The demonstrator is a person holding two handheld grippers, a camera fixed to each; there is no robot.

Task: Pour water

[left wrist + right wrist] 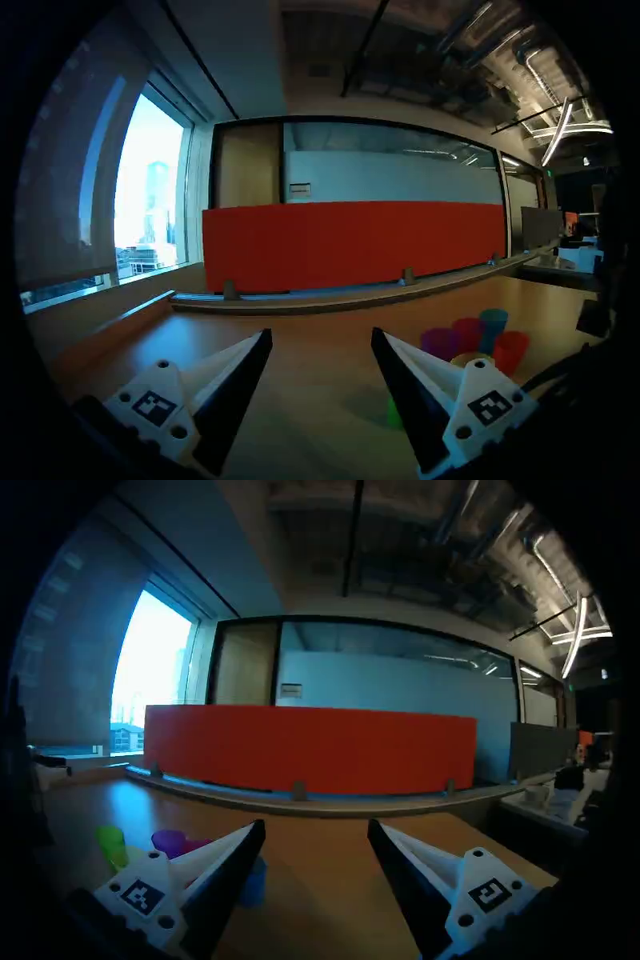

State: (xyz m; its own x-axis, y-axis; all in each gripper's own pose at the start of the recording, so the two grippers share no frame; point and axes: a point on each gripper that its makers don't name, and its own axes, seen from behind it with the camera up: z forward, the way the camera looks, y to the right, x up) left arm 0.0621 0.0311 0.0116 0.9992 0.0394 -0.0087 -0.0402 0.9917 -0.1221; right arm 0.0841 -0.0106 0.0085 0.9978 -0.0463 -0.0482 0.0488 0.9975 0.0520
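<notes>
Left gripper view first. Looks along the left tongs (pixel 321 331), spread wide with nothing between the fingers, over a bare stretch of wooden table (pixel 320 392). Finds the cups bunched at 4 o'clock, just past the right-hand finger: a purple cup (pixel 438 342), a magenta cup (pixel 466 332), a teal cup (pixel 493 320) and an orange cup (pixel 510 350), all upright and close together; cannot tell whether touching. Catches a green sliver (pixel 394 414) low against that finger's inner edge, mostly hidden. Takes in an orange partition (pixel 352 240) at 12 o'clock along the table's far side, a bright window (pixel 148 208) at 9 o'clock and strip lights (pixel 560 128) at 2 o'clock.

Right gripper view next. Looks along the right tongs (pixel 316 822), likewise wide and gripping nothing, above the same table. Puts the cups at 8 o'clock instead, beyond the left-hand finger: a green cup (pixel 110 844) whole and upright, farthest out, the purple cup just beside it, and a blue cup (pixel 254 880) half covered by the fingertip. Sets the partition again at 12 o'clock, the window at 9 o'clock, the lights at 2 o'clock.
</notes>
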